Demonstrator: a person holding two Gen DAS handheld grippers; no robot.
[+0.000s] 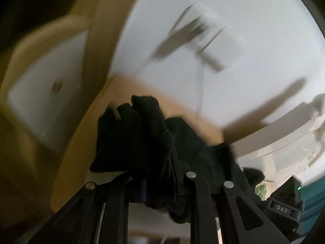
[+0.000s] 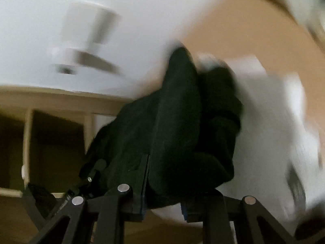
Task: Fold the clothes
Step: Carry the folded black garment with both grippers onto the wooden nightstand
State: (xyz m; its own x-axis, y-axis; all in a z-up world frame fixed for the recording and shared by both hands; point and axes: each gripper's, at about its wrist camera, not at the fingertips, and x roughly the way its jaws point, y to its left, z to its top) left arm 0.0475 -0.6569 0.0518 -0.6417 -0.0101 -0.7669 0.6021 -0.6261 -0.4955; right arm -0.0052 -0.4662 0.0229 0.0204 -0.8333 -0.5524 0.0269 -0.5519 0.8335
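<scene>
Both cameras tilt upward, and both views are smeared by motion blur. In the left wrist view, the left gripper (image 1: 158, 183) has its fingers closed on a dark garment (image 1: 142, 134); the black cloth bunches up between and above the fingers and spills away to the right. Behind it are a white ceiling (image 1: 243, 10) and a ceiling fan (image 1: 199, 40) with grey blades, both streaked. A tan wall (image 1: 97, 50) runs down the left side, with a pale panel (image 1: 46, 85) beside it — its details are too blurred to tell. At the lower right edge a black device marked "DAS" (image 1: 284, 207) with a small green light shows next to something teal (image 1: 312, 203).

In the right wrist view, the right gripper (image 2: 162, 205) also clamps the dark garment (image 2: 176, 122): a thick fold of the cloth is pinched between the fingers and rises up in a heavy ridge toward the middle of the frame. The ceiling fan (image 2: 85, 52) appears again at upper left against the white ceiling. Below it is a pale wooden frame (image 2: 61, 99) with dark openings. To the right, a blurred white cloth-like mass (image 2: 270, 122) lies against a tan surface (image 2: 243, 30); what it is cannot be told.

The garment is held up in the air between the two grippers — no worktop shows in either view.
</scene>
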